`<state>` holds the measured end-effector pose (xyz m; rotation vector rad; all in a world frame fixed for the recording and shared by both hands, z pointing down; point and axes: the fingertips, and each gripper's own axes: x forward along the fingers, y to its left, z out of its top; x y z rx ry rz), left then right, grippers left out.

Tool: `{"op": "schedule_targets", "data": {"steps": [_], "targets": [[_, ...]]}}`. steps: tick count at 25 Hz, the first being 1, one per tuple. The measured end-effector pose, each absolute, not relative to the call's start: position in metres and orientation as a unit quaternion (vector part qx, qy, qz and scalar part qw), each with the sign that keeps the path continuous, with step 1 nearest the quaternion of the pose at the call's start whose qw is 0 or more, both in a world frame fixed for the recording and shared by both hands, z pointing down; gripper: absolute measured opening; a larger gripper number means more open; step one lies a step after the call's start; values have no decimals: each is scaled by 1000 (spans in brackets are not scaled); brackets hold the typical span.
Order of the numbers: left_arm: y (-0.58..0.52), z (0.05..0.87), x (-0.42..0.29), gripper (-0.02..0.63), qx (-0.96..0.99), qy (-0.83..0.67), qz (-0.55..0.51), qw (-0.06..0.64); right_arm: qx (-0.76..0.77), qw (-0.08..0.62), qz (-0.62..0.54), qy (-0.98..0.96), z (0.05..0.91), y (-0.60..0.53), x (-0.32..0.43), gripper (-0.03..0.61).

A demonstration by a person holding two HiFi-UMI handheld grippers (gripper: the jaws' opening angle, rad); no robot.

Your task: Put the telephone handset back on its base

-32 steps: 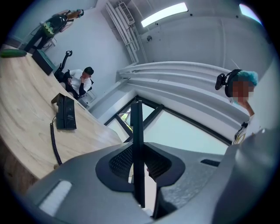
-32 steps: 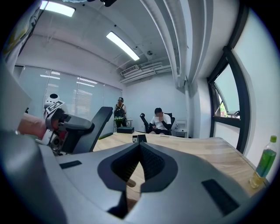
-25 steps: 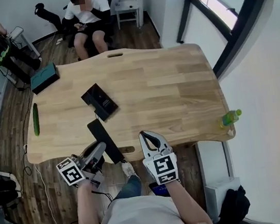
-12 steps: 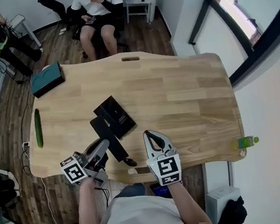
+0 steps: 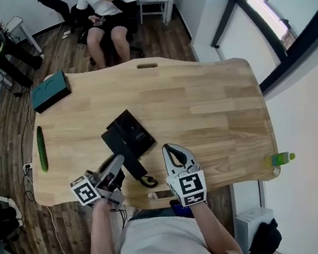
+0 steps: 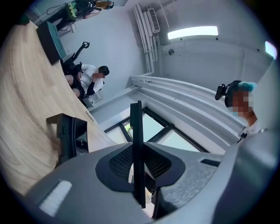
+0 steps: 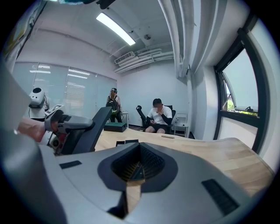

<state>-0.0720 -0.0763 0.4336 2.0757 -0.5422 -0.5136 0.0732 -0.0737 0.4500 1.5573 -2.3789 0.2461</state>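
A person stands at the near edge of a wooden tabletop with a hand-held gripper in each hand.

The left gripper pinches a black telephone handset between its jaws. In the left gripper view the handset stands edge-on as a thin dark bar, with both jaws pressed against its flat sides. The handset runs forward past the jaw tips, and its far end reaches the near left side of the telephone base. Whether they touch cannot be told. Behind the jaws, a loop of black cord lies at the tabletop's near edge.

From the left jaws, the base sits just ahead and to the left, flat on the tabletop.

The right gripper is to the right of the handset, near it but apart from it. Its jaws are pressed together and hold nothing, and beyond them is only bare wood.

The step in hand looks like the carry: the handset is gripped and brought up to the base, but is not yet seated.

The next move likely calls for swinging the handset over so that its length lines up with the cradle. It then needs lowering flat into the cradle before the left jaws spread.
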Motion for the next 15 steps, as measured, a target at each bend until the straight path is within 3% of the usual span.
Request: {"op": "schedule_targets", "data": {"steps": [15], "targets": [[-79, 435, -85, 71, 827, -247, -231, 450, 528, 138, 83, -834, 455, -82, 65, 5]]}}
